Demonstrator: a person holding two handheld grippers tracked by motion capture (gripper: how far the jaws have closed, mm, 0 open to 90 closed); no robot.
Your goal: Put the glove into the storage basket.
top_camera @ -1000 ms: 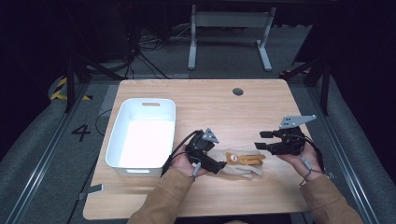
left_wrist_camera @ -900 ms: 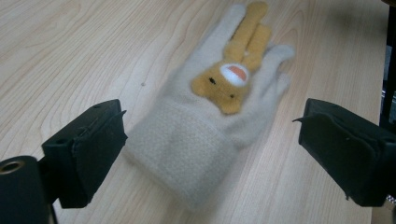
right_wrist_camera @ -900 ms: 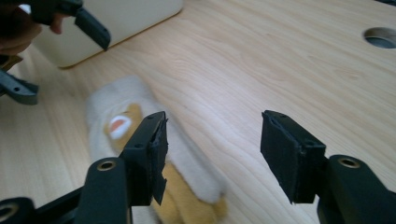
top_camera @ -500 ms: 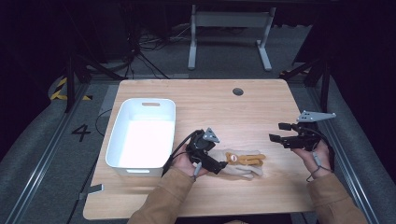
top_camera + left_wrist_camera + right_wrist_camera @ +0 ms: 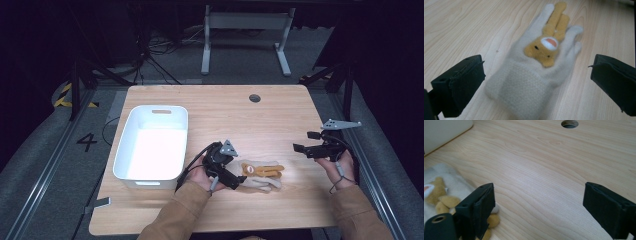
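Observation:
A cream fleece glove (image 5: 261, 176) with a tan bunny face on it lies flat on the wooden table (image 5: 235, 115), near the front. My left gripper (image 5: 239, 173) rests at the glove's cuff end. In the left gripper view the glove (image 5: 536, 62) lies between the wide-apart jaws of that gripper (image 5: 536, 85), which have just been opening; neither pad presses on it. My right gripper (image 5: 305, 141) is held to the right of the glove, apart from it. Its jaws have just been opening too, and the right gripper view shows bare wood in the gripper's (image 5: 539, 205) gap, with the glove (image 5: 439, 192) at the left edge.
A white plastic bin (image 5: 125, 150) stands on the left part of the table, next to my left hand. A round cable hole (image 5: 254, 98) sits near the far edge. Dark floor, table legs and cables lie beyond the table.
My right gripper has drawn away to the right from the glove, and its jaws have spread wider. The left hand and the glove have stayed in place.

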